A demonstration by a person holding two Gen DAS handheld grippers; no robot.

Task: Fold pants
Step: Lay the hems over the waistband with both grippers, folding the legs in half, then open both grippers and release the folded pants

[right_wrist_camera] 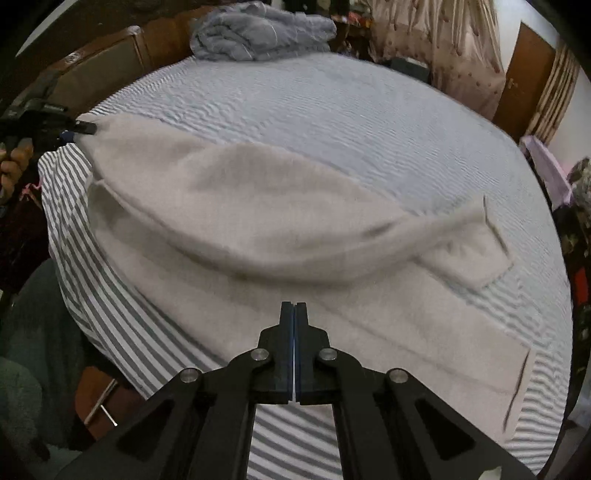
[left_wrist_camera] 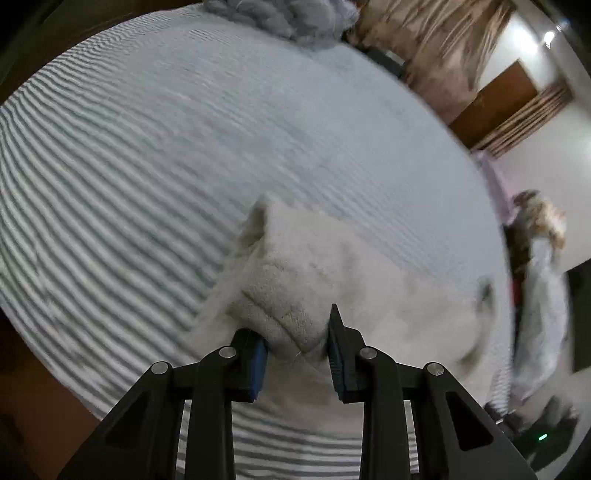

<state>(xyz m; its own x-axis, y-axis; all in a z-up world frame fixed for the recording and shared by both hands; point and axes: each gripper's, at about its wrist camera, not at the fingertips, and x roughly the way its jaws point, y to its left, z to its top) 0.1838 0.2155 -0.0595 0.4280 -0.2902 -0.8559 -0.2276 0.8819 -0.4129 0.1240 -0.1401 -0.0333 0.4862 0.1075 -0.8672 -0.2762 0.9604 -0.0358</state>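
The left claw (left_wrist_camera: 297, 341) is narrowed onto a bunched fold of the cream pants (left_wrist_camera: 295, 280), its blue pads (left_wrist_camera: 260, 363) pressing the cloth from both sides, so the fabric stands up in a peak just beyond the fingertips. In the right wrist view the same left claw (right_wrist_camera: 79, 129) shows at the far left edge, pinching one end of the pants and lifting it off the bed, with a person's hand (right_wrist_camera: 13, 166) on its grip.

The right claw (right_wrist_camera: 293, 306) is closed tight, pad against pad, with nothing visible between them; it hovers over the near edge of the pants (right_wrist_camera: 258, 221) (whether it touches the cloth cannot be told).

The pants lie stretched across the bed (right_wrist_camera: 332, 122), on a grey-and-white striped sheet (right_wrist_camera: 110, 332); the far leg is partly folded over, its hem end (right_wrist_camera: 480, 251) lying to the right, and the near leg runs flat toward the right edge.

Past the pants, a crumpled grey-blue blanket (right_wrist_camera: 258, 33) sits at the head of the bed. A patterned curtain (right_wrist_camera: 443, 44) and a wooden door (right_wrist_camera: 524, 74) stand beyond the bed, well apart from both claws.
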